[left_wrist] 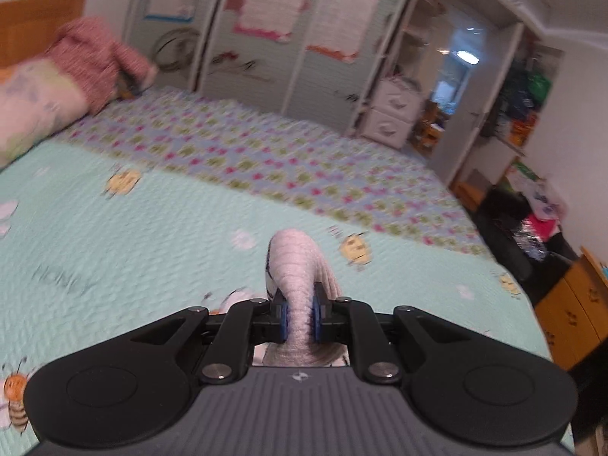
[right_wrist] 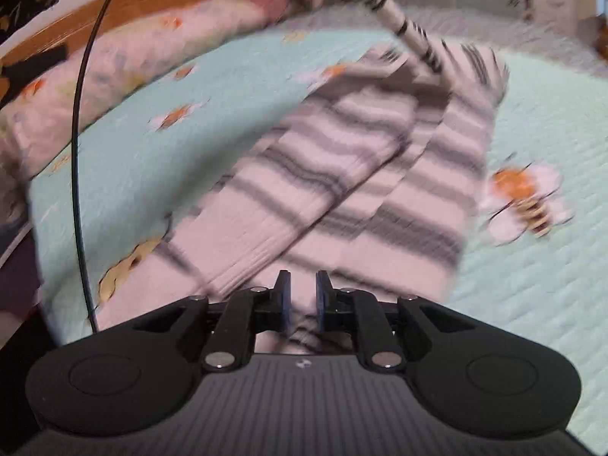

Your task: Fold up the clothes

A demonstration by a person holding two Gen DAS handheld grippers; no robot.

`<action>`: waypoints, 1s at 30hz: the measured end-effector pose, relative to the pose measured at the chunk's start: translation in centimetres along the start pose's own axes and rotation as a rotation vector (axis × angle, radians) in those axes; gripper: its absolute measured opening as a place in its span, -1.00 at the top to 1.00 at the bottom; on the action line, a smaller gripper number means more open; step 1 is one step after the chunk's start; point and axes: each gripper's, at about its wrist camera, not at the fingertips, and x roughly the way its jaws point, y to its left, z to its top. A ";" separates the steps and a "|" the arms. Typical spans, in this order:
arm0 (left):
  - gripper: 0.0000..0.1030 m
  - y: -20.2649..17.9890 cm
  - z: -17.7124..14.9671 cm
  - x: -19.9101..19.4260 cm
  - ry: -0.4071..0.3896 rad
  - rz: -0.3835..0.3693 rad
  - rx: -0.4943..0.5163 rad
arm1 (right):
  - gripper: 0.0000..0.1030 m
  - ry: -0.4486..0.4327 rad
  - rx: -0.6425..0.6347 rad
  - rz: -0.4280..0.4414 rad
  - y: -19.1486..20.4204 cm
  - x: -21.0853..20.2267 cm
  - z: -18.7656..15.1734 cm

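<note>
Bed with mint quilt carries the work; floral pillow and a pink garment sit at its headboard end. Striped knit sweater lies across the middle of the bed, body flat, one sleeve crossed over the front, a far portion drawn up off the quilt in a taut strand. Left gripper clenched on a bunched roll of that knit, held above the bed. Right gripper low over the near hem; jaws narrowly parted with striped fabric between them, but whether they pinch it I cannot tell. Judgement: fold in progress. To do it well, pin the near hem, carry the lifted part over without twisting, lay edges square, then release. Both views blurred.
</note>
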 end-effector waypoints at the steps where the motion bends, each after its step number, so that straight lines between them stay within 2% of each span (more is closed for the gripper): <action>1: 0.77 0.8 -0.5 0.3 0.012 0.013 -0.008 | 0.67 0.009 0.015 0.014 -0.3 -0.1 -0.3; 5: 0.77 3.4 -2.1 0.6 0.031 -0.002 -0.062 | 0.53 -0.028 0.135 0.083 -2.6 -2.6 -1.6; 8: 0.77 4.4 -2.7 0.4 0.028 0.003 -0.072 | 0.28 -0.032 0.152 0.046 -3.6 -3.8 -2.5; 12: 0.76 5.2 -3.4 0.2 0.031 0.028 -0.053 | 0.19 -0.019 0.167 0.039 -3.9 -4.0 -3.5; 14: 0.76 5.9 -4.0 -0.3 0.029 0.020 -0.062 | 0.07 -0.021 0.163 0.039 -3.6 -4.0 -3.8; 21: 0.76 7.9 -7.9 -5.2 -0.008 -0.093 -0.157 | 0.06 -0.016 0.158 0.026 -3.7 -3.9 -3.9; 27: 0.76 7.8 -11.2 -6.4 0.007 -0.076 -0.185 | 0.06 -0.020 0.171 0.020 -4.1 -4.0 -4.1; 30: 0.76 9.0 -12.1 -7.9 -0.030 -0.075 -0.261 | 0.06 -0.023 0.177 0.017 -4.2 -4.0 -4.1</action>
